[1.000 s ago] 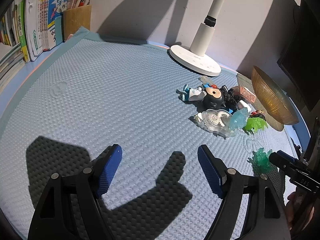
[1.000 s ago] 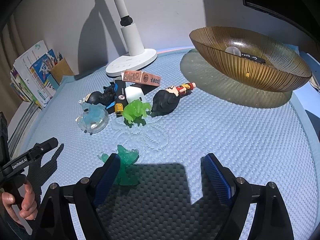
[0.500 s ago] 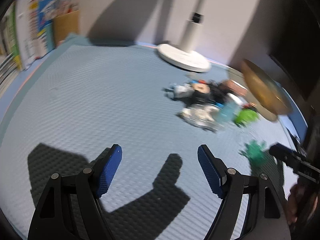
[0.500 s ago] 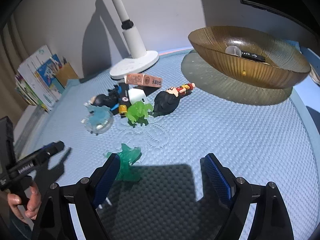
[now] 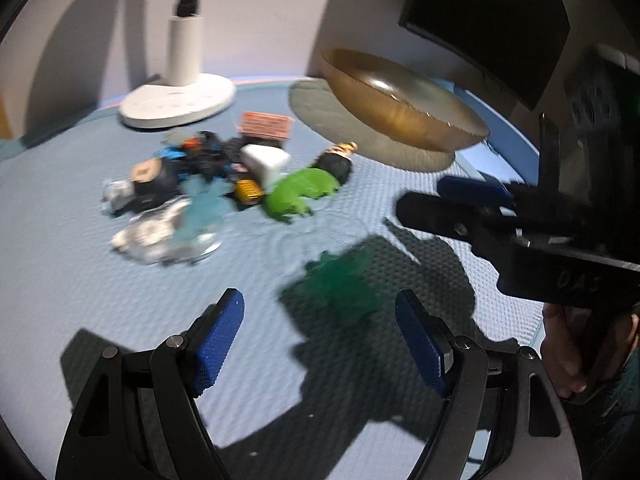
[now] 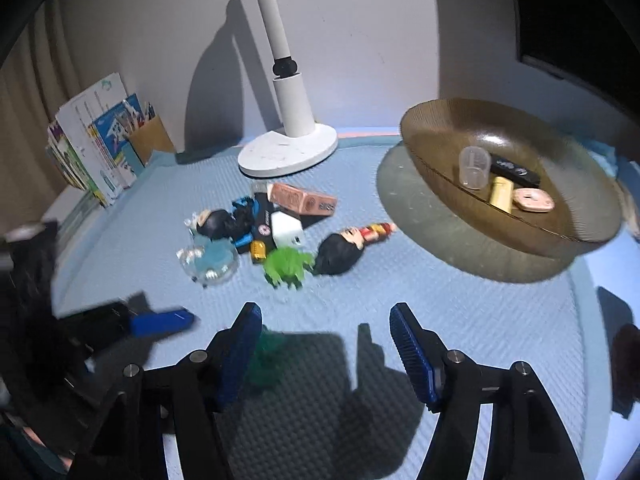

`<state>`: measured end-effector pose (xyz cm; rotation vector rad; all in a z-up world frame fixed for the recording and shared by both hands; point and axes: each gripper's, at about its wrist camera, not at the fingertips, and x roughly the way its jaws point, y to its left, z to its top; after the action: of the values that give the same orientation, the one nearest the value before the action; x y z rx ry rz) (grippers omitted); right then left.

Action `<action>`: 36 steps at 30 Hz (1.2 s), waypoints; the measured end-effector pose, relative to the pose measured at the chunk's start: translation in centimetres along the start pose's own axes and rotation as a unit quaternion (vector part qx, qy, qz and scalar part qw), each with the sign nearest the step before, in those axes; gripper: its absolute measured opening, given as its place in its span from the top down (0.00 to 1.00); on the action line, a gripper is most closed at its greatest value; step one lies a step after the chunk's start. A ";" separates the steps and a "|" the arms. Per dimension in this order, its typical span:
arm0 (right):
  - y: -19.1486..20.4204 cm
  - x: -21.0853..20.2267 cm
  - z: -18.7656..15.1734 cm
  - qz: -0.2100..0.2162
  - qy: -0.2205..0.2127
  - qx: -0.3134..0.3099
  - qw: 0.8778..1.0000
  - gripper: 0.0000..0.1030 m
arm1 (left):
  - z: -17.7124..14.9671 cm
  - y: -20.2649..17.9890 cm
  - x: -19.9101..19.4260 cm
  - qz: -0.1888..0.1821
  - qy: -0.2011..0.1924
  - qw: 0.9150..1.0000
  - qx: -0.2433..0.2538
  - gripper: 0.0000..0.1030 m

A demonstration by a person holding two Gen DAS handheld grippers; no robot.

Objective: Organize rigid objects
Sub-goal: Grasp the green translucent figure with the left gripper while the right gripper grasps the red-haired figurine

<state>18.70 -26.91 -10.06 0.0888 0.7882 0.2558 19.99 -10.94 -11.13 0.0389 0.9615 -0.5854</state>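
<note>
Left gripper (image 5: 319, 334) now faces the toy pile and the amber bowl (image 5: 404, 110); a second ago it looked over bare mat toward the books at the desk's left edge. Its jaws stand apart, same spread as before, nothing between the pads. The dark green translucent figure (image 5: 344, 280) lies on the mat just ahead of them, in shadow, blurred.

Right gripper (image 6: 325, 346) sits a little higher over the mat than a second ago. Its jaws have just been closing and are narrower than in the earlier frame, but still apart, with nothing between the pads. The dark green figure (image 6: 266, 360) shows only as a blur just outside the left finger (image 6: 236, 356), partly hidden behind it; contact cannot be told.

The other gripper appears in each view: the right one at the right edge of the left wrist view, with a hand (image 5: 576, 356) under it.

Toy pile unchanged in the middle of the blue mat (image 6: 460, 312), in front of the lamp base (image 6: 288, 152): bright green figure (image 6: 288, 266), black-haired doll (image 6: 340, 250), white block (image 6: 286, 230), pink box (image 6: 306, 200), clear dome with pale blue piece (image 6: 210, 262).

Containers: the amber bowl (image 6: 508, 184), toward the desk's back right corner, holds a clear small cup (image 6: 474, 168), a black flat bar (image 6: 516, 170), a yellow piece (image 6: 502, 196) and a pink disc (image 6: 534, 200). A brown pencil holder (image 6: 150, 140) stands at the back left beside upright books (image 6: 96, 148).
</note>
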 end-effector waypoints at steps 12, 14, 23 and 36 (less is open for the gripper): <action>-3.2 5.0 3.9 -0.002 0.039 0.106 0.994 0.52 | 0.1 -1.6 1.6 0.000 -0.014 1.000 0.026 0.57; -2.8 6.5 4.2 -0.017 0.053 0.121 0.991 0.52 | 0.0 -1.5 1.6 -0.004 -0.015 1.000 0.024 0.57; -1.5 7.9 4.1 -0.056 0.051 0.110 0.991 0.66 | -0.5 -1.0 0.7 -0.018 -0.030 0.999 0.011 0.57; -2.6 1.5 -2.7 0.007 0.075 0.005 0.997 0.66 | -0.4 -1.5 1.2 -0.011 -0.025 0.999 0.018 0.57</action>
<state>18.29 -29.11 -13.46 0.0847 0.9380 0.2732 19.48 -12.67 -11.97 0.0464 0.9036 -0.6209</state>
